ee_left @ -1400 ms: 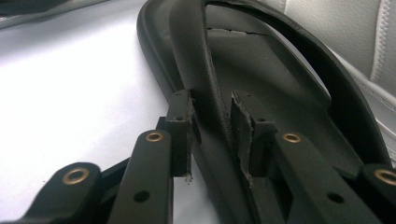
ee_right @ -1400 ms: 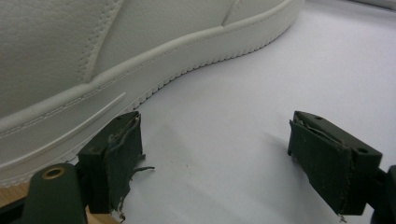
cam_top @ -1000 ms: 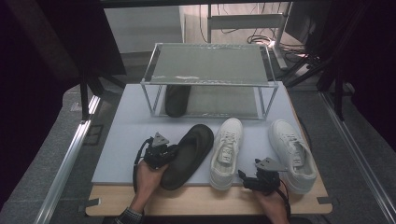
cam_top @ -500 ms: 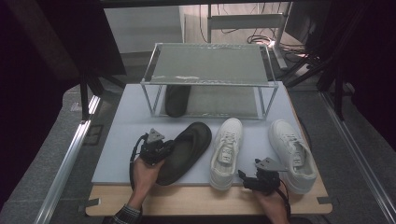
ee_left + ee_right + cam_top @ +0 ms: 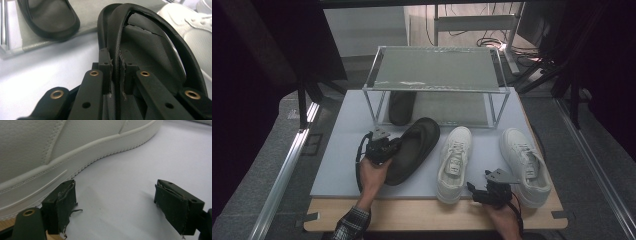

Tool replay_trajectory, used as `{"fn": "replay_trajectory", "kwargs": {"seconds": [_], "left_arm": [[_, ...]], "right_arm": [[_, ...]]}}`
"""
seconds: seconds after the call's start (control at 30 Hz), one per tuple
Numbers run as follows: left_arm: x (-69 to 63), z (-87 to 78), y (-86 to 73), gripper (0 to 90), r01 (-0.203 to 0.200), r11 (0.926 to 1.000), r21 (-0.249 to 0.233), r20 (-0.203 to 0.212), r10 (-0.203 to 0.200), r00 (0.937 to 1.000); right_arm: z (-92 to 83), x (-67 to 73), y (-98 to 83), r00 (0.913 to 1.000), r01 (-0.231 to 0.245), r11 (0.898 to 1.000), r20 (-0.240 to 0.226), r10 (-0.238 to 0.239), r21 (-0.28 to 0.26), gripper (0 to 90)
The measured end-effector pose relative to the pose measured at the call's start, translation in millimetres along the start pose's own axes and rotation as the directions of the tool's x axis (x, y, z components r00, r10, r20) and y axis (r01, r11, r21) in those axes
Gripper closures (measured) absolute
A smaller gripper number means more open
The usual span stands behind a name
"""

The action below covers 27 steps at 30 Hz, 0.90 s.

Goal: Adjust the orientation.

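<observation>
A black slipper (image 5: 412,149) lies slantwise on the pale mat, left of two white sneakers. My left gripper (image 5: 384,146) is shut on the slipper's left rim (image 5: 115,42); the rim runs up between the two pads. A second black slipper (image 5: 401,106) rests under the wire shelf (image 5: 437,70) and shows again as a dark slipper (image 5: 47,17) at top left. My right gripper (image 5: 477,192) stands open near the front edge, its jaws wide apart on the mat beside the heel of the left white sneaker (image 5: 454,162) (image 5: 62,152). The right white sneaker (image 5: 524,165) lies beside it.
The pale mat (image 5: 342,160) sits on a wooden table (image 5: 412,216). A metal rail (image 5: 282,175) runs along the left side. Cables and a stand's legs (image 5: 492,35) are behind the shelf.
My left gripper has moved away from the person along the slipper's left edge, and the slipper has shifted slightly with it. The right gripper has stayed put.
</observation>
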<state>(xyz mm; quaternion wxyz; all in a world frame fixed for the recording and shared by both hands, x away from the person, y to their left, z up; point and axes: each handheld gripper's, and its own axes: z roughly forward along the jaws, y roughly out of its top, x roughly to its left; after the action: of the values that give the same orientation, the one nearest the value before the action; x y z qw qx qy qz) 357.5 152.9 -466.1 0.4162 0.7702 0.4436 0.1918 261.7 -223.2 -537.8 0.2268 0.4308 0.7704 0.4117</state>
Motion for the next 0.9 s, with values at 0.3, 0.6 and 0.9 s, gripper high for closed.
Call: {"fn": "replay_trajectory", "kwargs": {"seconds": [0.3,0.6,0.9], "left_arm": [[0.5,22.4,13.1,82.0,0.009,0.9999,-0.008,-0.037,-0.009,0.9993],[4.7,44.4,23.9,81.9,0.042,0.9989,-0.018,-0.074,-0.043,0.9963],[3.5,67.7,31.1,81.7,0.06,0.9977,-0.03,-0.116,-0.064,0.9912]], "right_arm": [[-0.1,0.1,0.0,1.0,-0.003,1.0,-0.001,0.003,0.001,17.9],[0.1,-0.1,-0.1,1.0,-0.003,1.0,-0.002,0.003,-0.001,17.9],[0.2,-0.1,-0.2,1.0,-0.004,1.0,-0.003,0.004,-0.002,17.9]]}}
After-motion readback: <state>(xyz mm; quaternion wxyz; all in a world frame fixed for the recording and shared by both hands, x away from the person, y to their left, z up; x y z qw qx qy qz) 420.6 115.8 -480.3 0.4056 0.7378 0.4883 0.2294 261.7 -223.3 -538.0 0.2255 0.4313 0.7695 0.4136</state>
